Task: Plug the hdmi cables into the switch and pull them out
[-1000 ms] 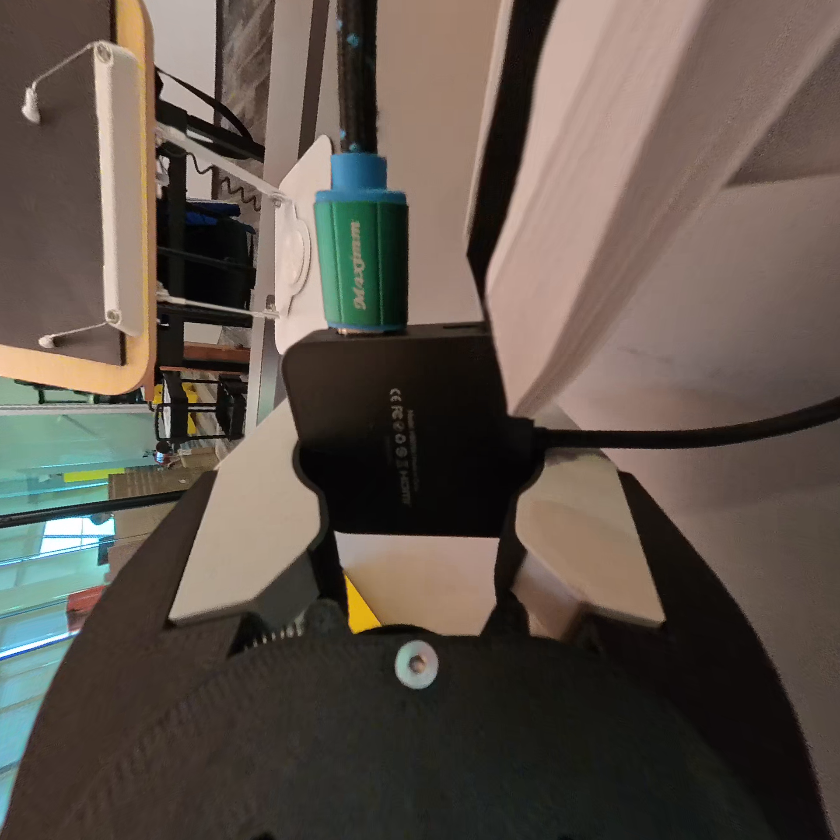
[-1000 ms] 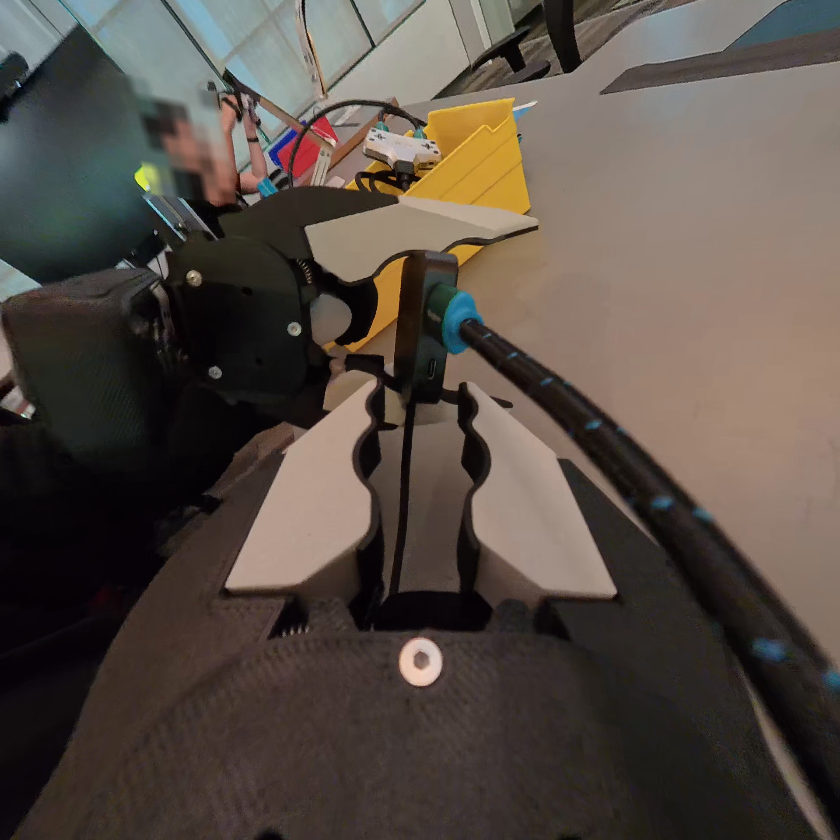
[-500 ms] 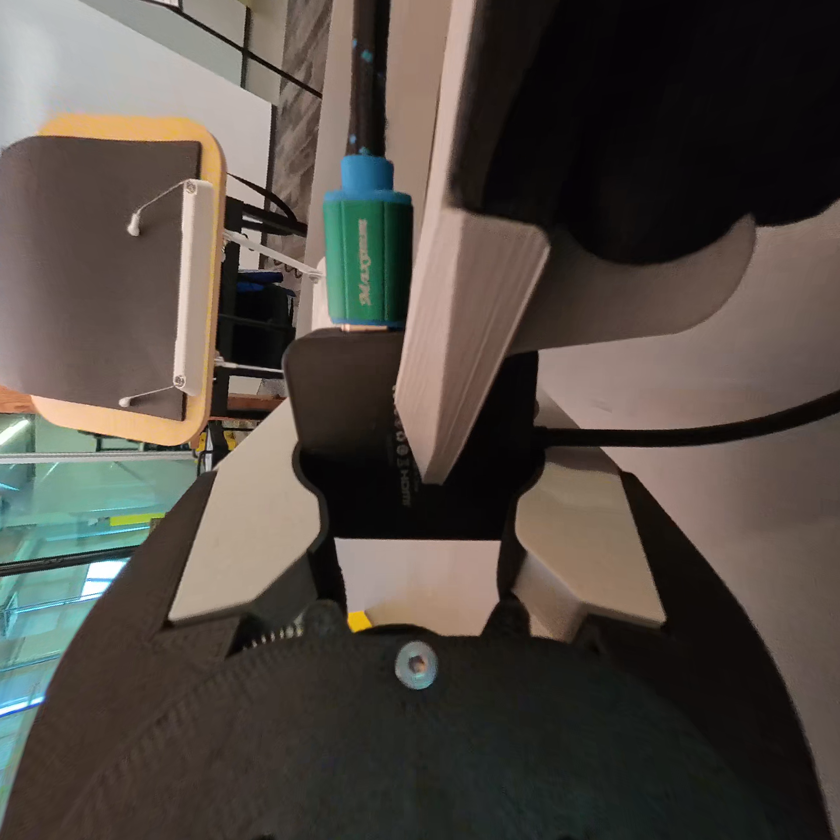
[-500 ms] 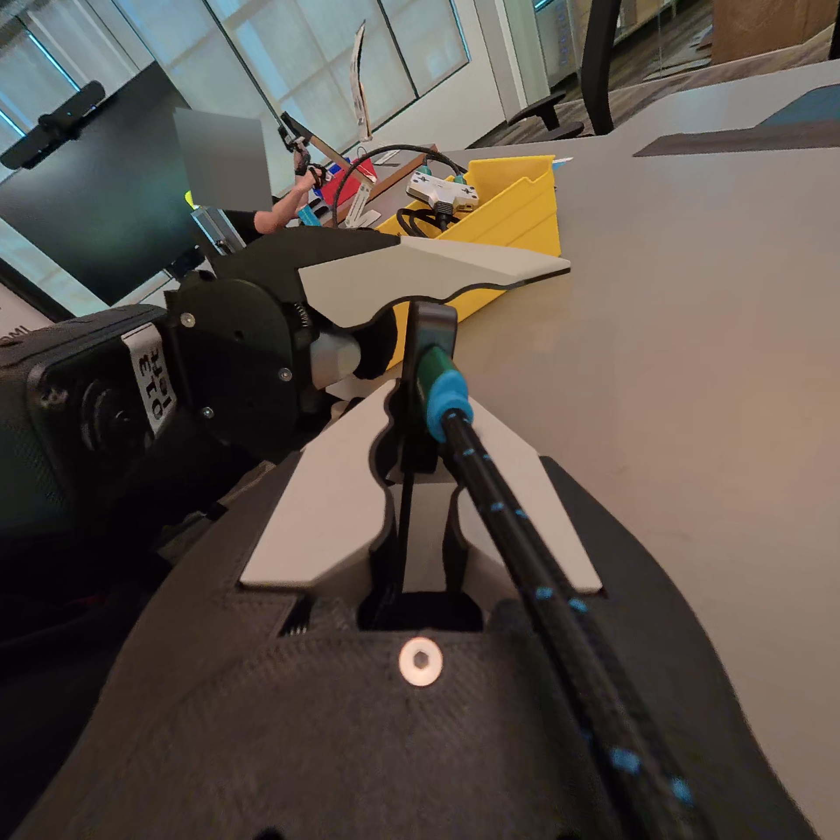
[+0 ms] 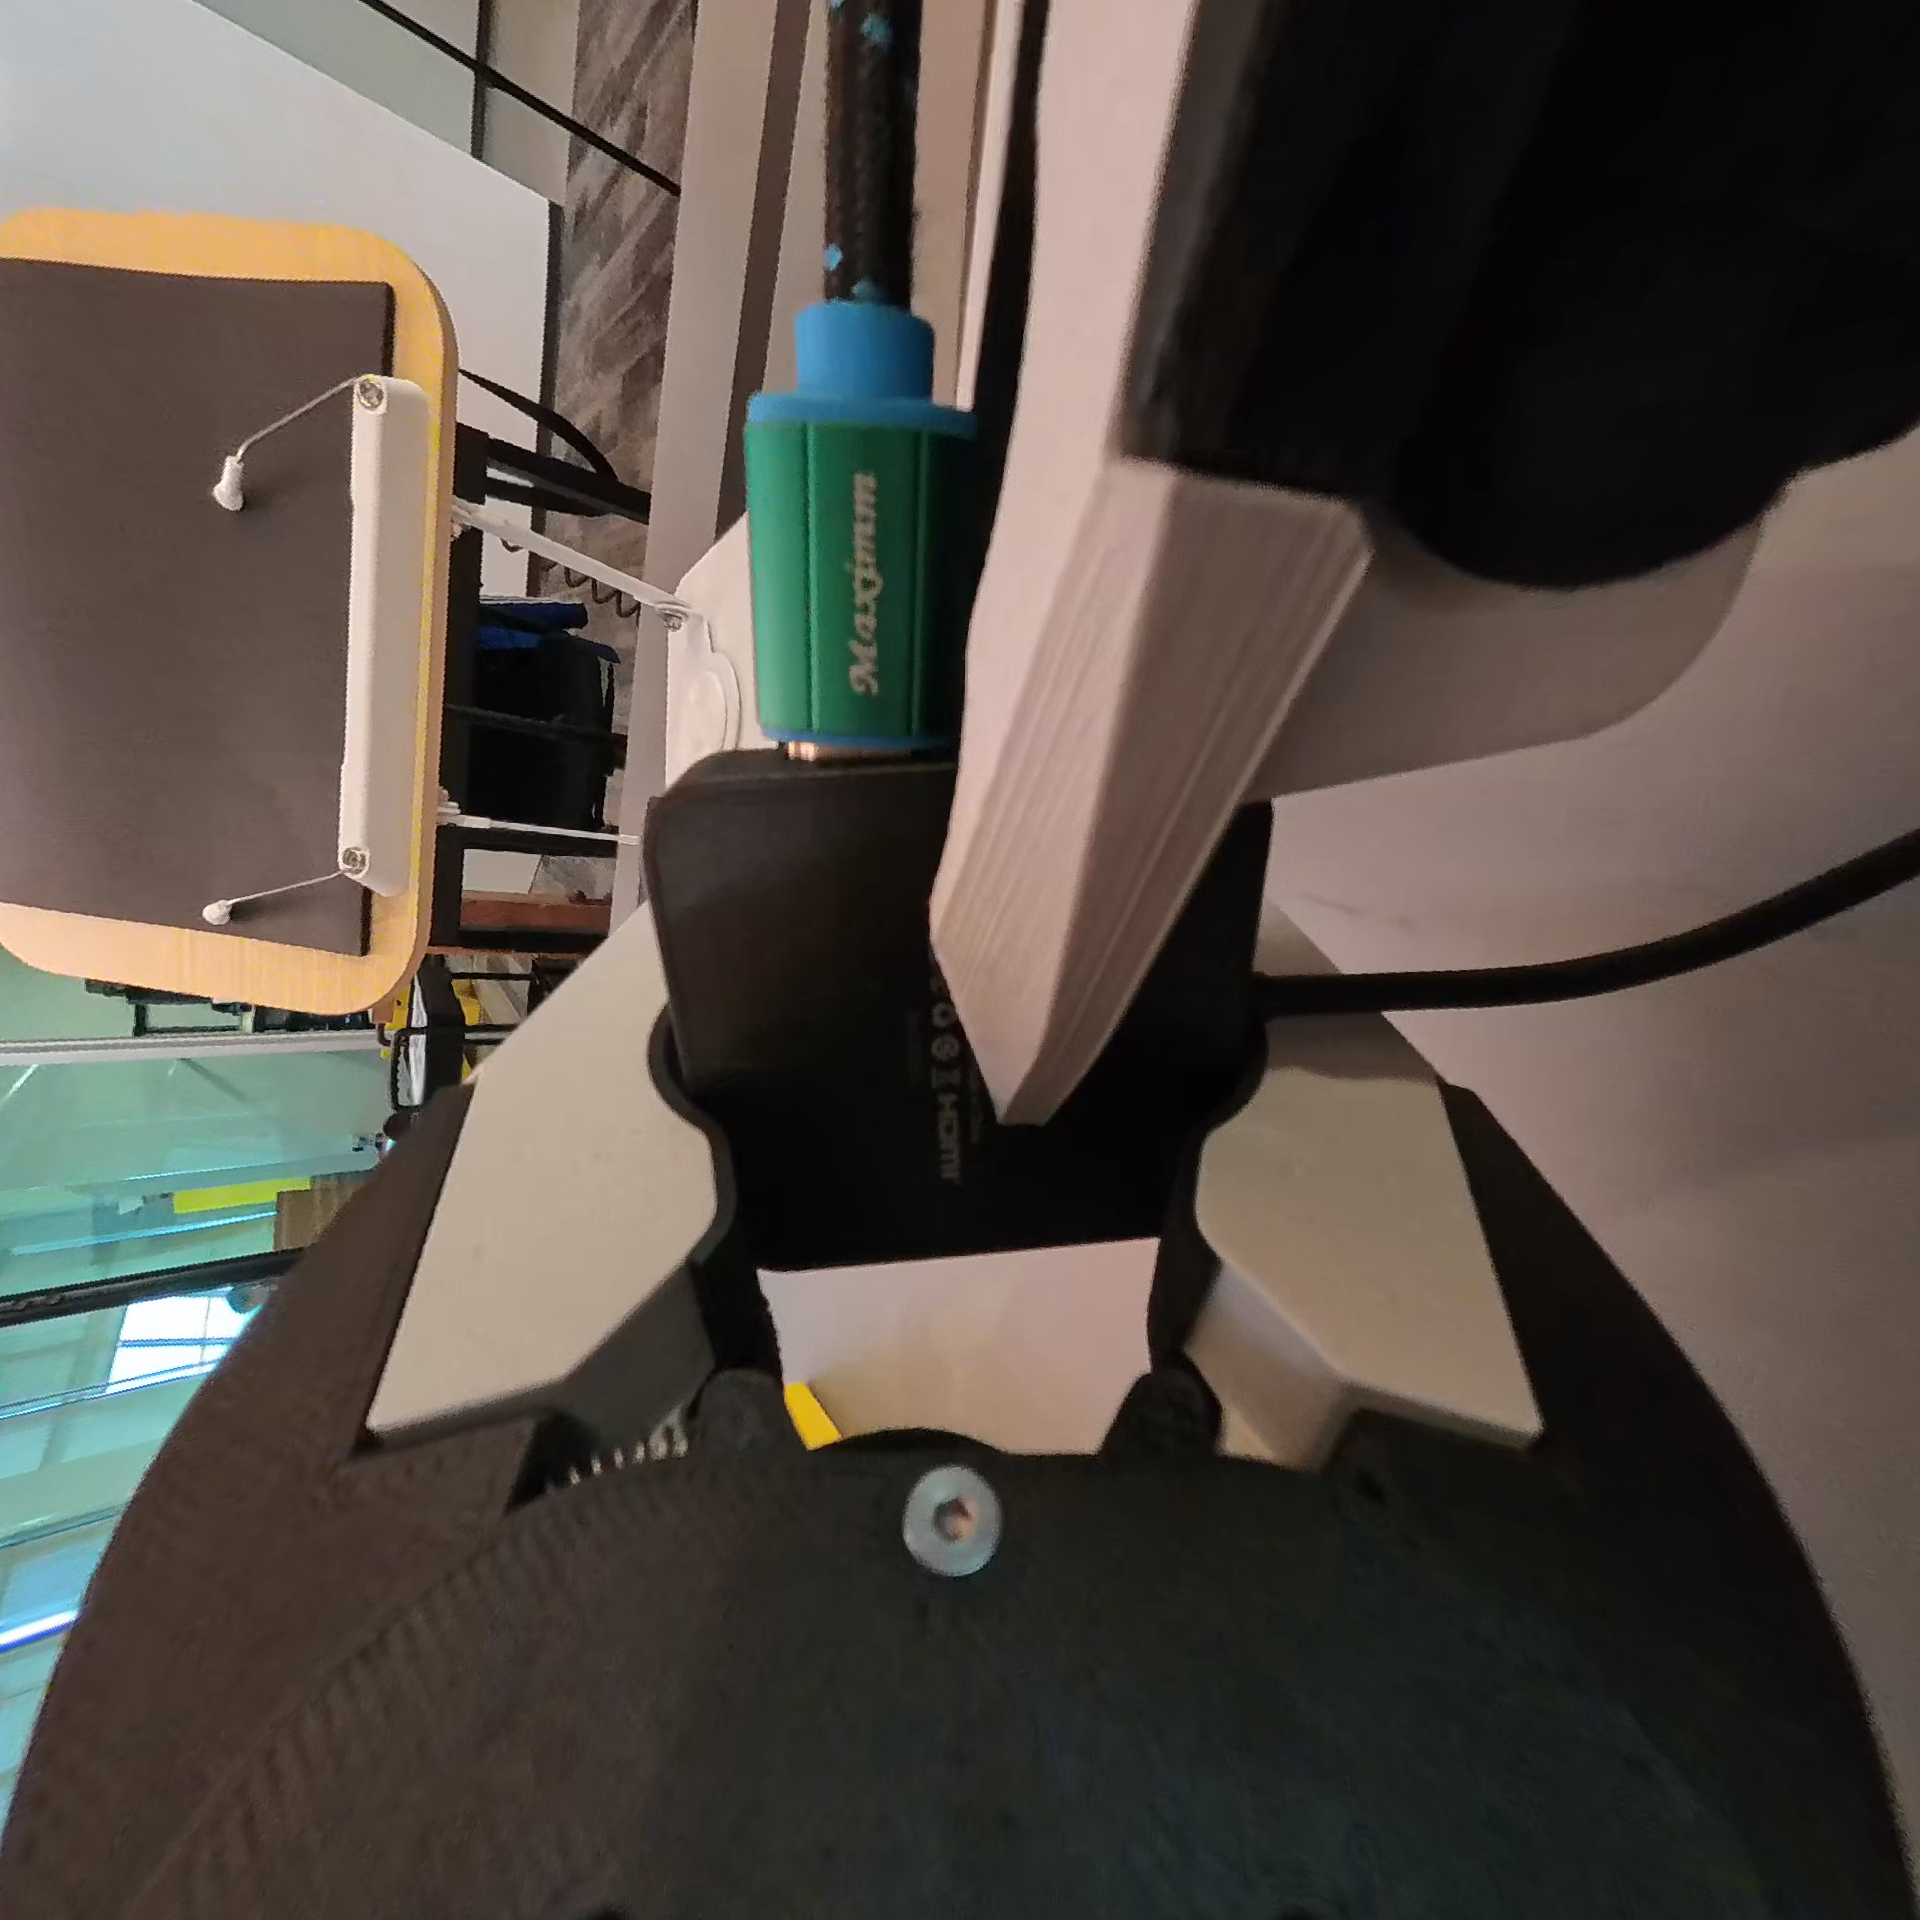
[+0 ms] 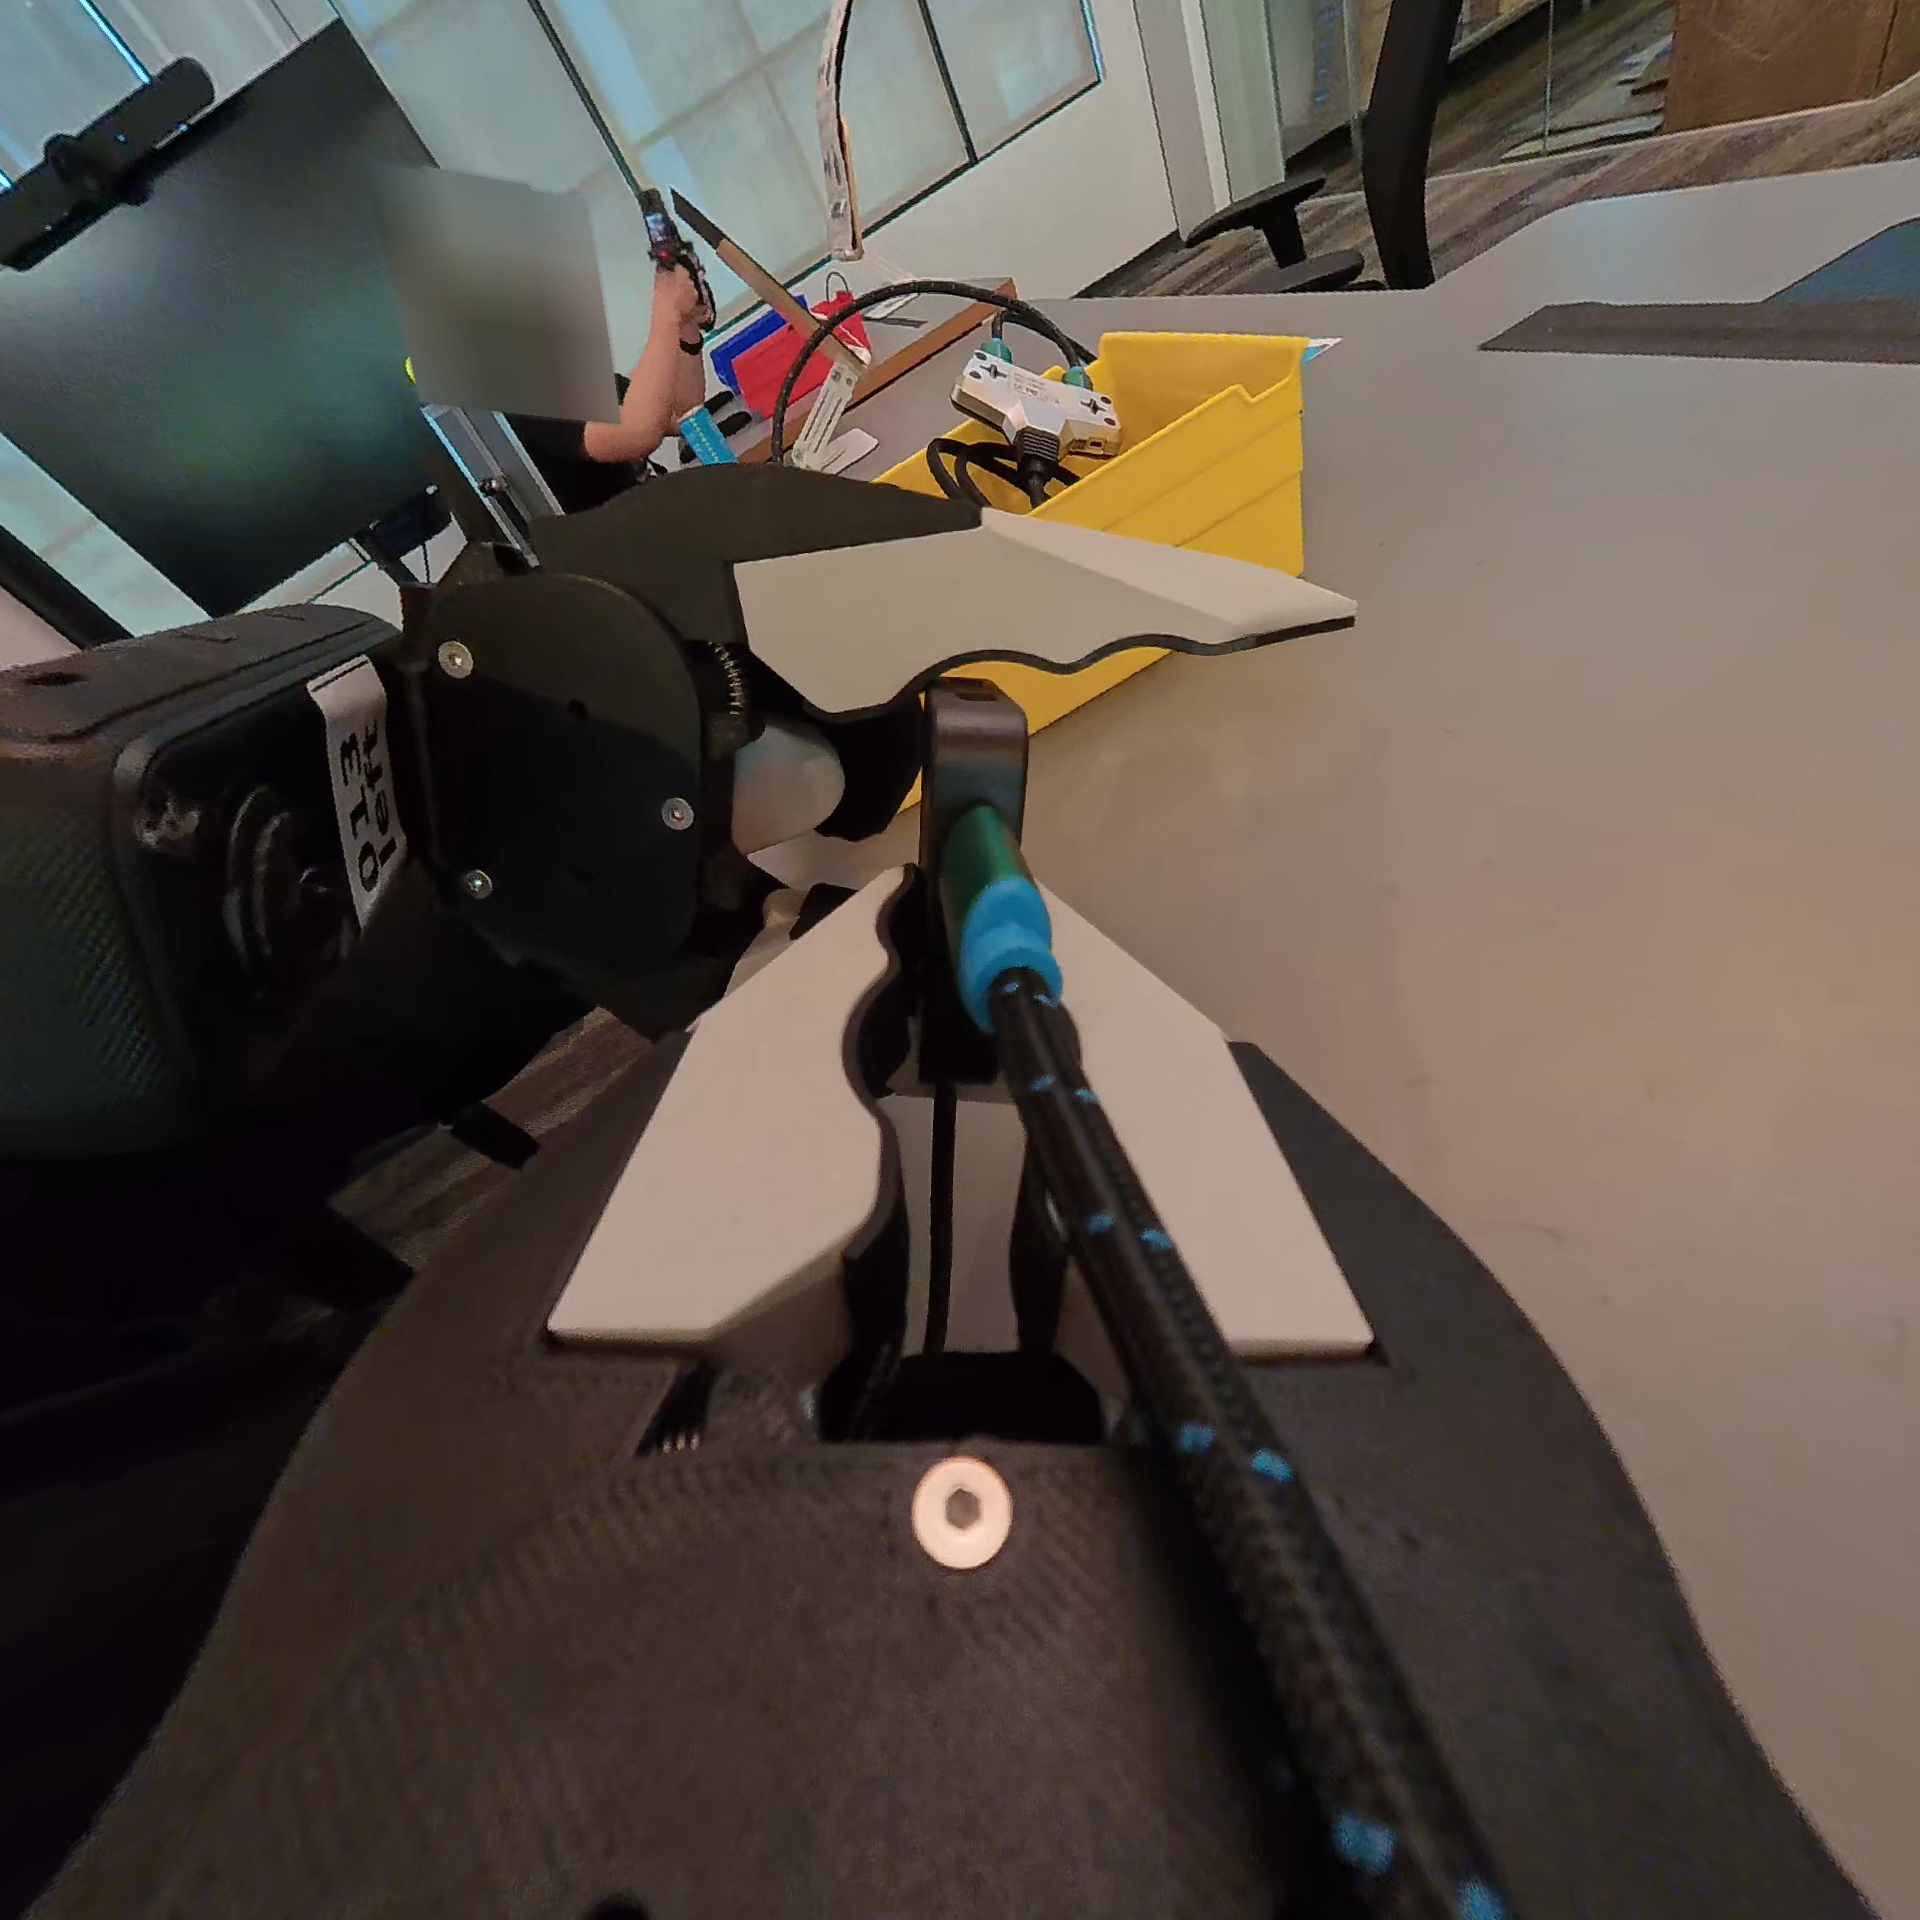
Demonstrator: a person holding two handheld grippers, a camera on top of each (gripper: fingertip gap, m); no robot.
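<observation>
My left gripper [image 5: 951,987] is shut on the black HDMI switch [image 5: 810,935] and holds it above the grey table [image 6: 1507,831]. A green and blue HDMI plug [image 5: 857,582] on a braided black cable [image 5: 868,156] sits in the switch's far edge. A thin black cable [image 5: 1610,956] leaves the switch's right side. My right gripper [image 6: 971,904] straddles the switch [image 6: 971,748] beside the plug [image 6: 982,862], jaws narrowly apart. One of its grey fingers [image 5: 1122,748] lies across the switch face. The braided cable [image 6: 1143,1247] runs over its right finger.
A yellow bin [image 6: 1226,457] at the back of the table holds a white splitter [image 6: 1039,395] with cables. A dark monitor [image 6: 187,364] and a person stand behind the left gripper. A wood-edged board [image 5: 208,603] shows on the left. Across from one pair of fingers to the other is roughly 6 cm.
My right gripper has moved forward over the switch, so its finger now covers part of the switch face. Its jaws have narrowed a little. The left gripper keeps its hold.
</observation>
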